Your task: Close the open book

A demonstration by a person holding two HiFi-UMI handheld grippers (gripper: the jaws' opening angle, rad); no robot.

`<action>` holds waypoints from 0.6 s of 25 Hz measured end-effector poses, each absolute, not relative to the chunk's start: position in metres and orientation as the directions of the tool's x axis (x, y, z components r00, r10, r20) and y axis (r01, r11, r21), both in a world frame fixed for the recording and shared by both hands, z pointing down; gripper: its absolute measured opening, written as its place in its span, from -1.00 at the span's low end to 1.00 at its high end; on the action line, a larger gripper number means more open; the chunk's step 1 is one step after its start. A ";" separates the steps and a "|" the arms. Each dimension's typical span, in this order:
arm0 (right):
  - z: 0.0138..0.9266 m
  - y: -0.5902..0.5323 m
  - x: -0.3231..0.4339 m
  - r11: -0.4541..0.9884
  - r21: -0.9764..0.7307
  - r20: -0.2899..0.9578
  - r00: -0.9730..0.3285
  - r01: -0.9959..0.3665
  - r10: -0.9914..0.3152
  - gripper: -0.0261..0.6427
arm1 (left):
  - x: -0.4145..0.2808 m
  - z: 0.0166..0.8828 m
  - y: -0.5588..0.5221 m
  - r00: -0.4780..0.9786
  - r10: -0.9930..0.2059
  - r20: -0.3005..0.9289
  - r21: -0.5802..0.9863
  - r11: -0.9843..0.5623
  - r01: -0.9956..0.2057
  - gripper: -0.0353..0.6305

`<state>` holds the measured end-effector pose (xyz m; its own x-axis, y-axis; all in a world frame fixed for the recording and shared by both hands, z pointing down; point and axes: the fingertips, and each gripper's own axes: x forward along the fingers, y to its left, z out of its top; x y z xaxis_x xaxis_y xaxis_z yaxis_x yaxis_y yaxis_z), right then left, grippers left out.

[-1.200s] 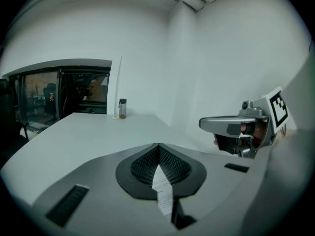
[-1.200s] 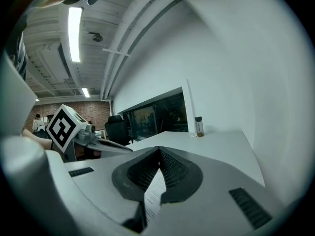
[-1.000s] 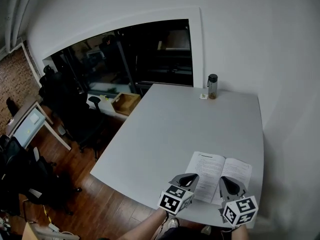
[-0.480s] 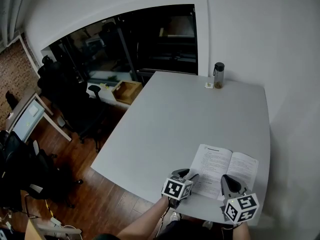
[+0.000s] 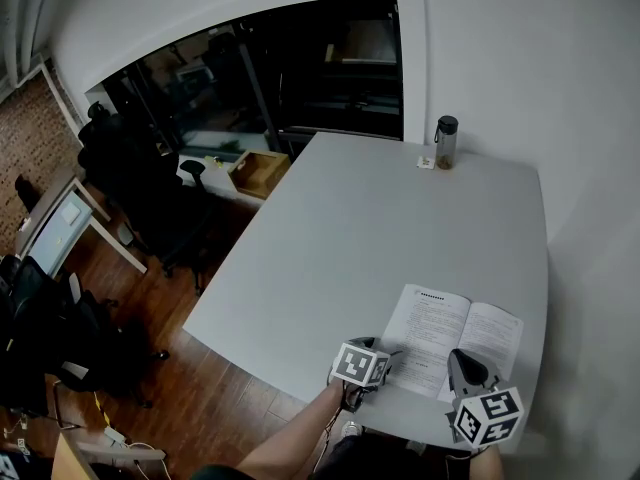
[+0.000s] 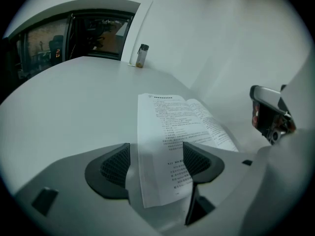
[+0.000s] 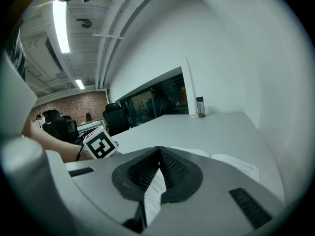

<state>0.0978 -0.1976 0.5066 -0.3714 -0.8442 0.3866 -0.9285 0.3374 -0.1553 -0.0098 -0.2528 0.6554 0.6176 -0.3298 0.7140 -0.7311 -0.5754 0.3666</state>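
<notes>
Lying open and flat with its printed pages up, the book (image 5: 455, 333) is found on the table (image 5: 380, 218), near the near right corner and just inside the near edge.

The left gripper (image 5: 386, 354) is held low at the near left corner of the left page and is tilted downwards. In the left gripper view its jaws are seen well apart, and they have just been opening. The near edge of the left page is taken in deep between them, but no pad is pressed on the paper. The outer edge of that page is seen close to the left pad, while the right pad is set over the print.

The right gripper (image 5: 462, 360) is held at the near edge of the right page. In the right gripper view its jaws are seen brought together with the ribbed pads meeting, and nothing is clamped. A strip of printed page is only glimpsed through the gap below the pads.

At the far edge of the table a dark-capped bottle (image 5: 446, 141) is stood upright, and a small card (image 5: 426, 162) is laid just beside it. Beyond the table's left side a wooden box (image 5: 258, 171) is set on a lower white surface. Dark chairs (image 5: 130, 168) are grouped near it on a wooden floor (image 5: 200, 368).
</notes>
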 end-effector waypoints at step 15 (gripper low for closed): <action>0.512 -0.193 0.108 0.314 -0.159 0.396 -0.352 -0.936 -0.848 -0.91 | -0.015 0.666 -0.249 0.563 -0.413 0.716 0.280 -0.570 -0.773 -0.14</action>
<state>0.1082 -0.1933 0.5119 -0.3519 -0.8481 0.3960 -0.9360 0.3140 -0.1593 -0.0148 -0.2492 0.6660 0.5634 -0.4128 0.7157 -0.7728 -0.5696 0.2798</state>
